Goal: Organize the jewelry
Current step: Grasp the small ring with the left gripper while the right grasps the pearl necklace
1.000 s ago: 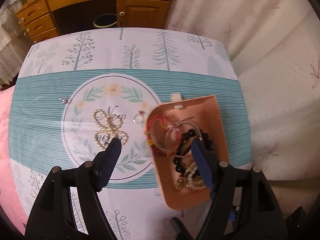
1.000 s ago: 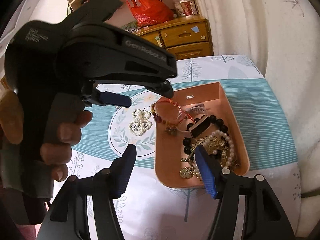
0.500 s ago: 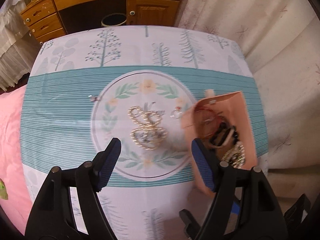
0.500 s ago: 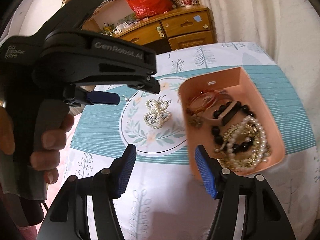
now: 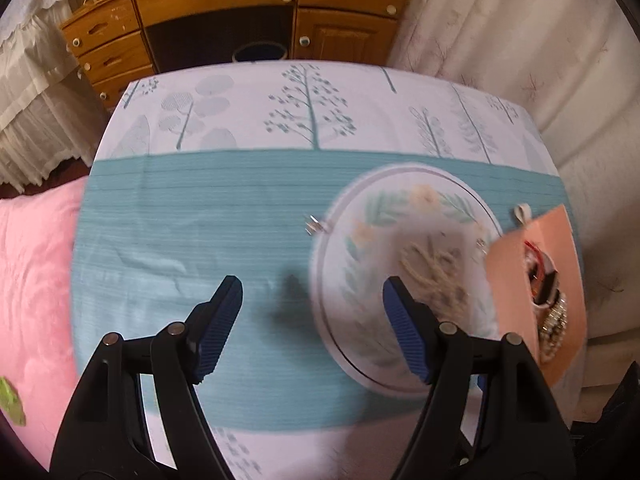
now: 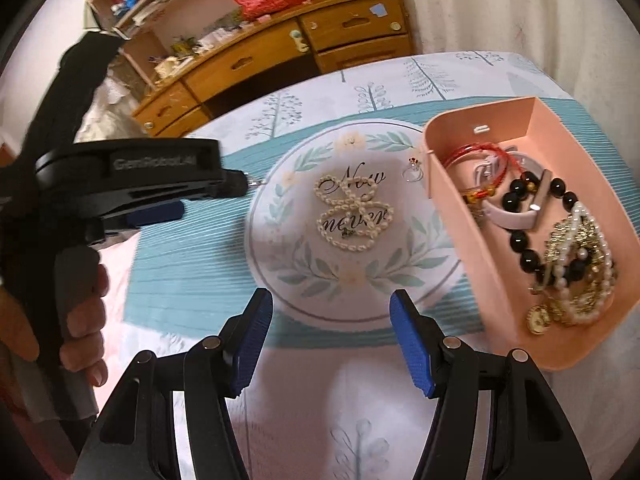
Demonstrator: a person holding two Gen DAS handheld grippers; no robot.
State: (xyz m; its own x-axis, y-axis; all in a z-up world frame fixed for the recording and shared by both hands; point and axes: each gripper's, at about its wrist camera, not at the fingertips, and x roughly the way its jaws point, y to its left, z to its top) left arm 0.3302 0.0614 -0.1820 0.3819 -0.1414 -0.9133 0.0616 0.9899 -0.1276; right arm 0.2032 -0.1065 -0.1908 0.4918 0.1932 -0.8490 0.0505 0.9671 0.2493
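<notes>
A pearl necklace (image 6: 352, 216) lies coiled on the round print in the middle of the tablecloth; it shows blurred in the left wrist view (image 5: 434, 270). A small silver ring (image 6: 413, 172) lies beside the pink tray (image 6: 452, 216), which holds several bracelets and bead strings (image 6: 560, 240). A small silver piece (image 5: 312, 225) lies left of the round print. My left gripper (image 5: 312, 300) is open and empty above the teal band, left of the necklace. My right gripper (image 6: 331, 308) is open and empty, just in front of the necklace. The left gripper's body also shows in the right wrist view (image 6: 120, 180).
The table (image 5: 240, 120) has a tree-print cloth. A pink bedspread (image 5: 36, 260) lies to its left. A wooden desk with drawers (image 5: 240, 4) stands behind it, with a bin beneath. A curtain (image 5: 520, 32) hangs at the right. The tray (image 5: 516, 280) sits at the table's right edge.
My left gripper has swung left, from over the tray to over the teal band. My right gripper has shifted left, from the tray toward the necklace. Both stay open.
</notes>
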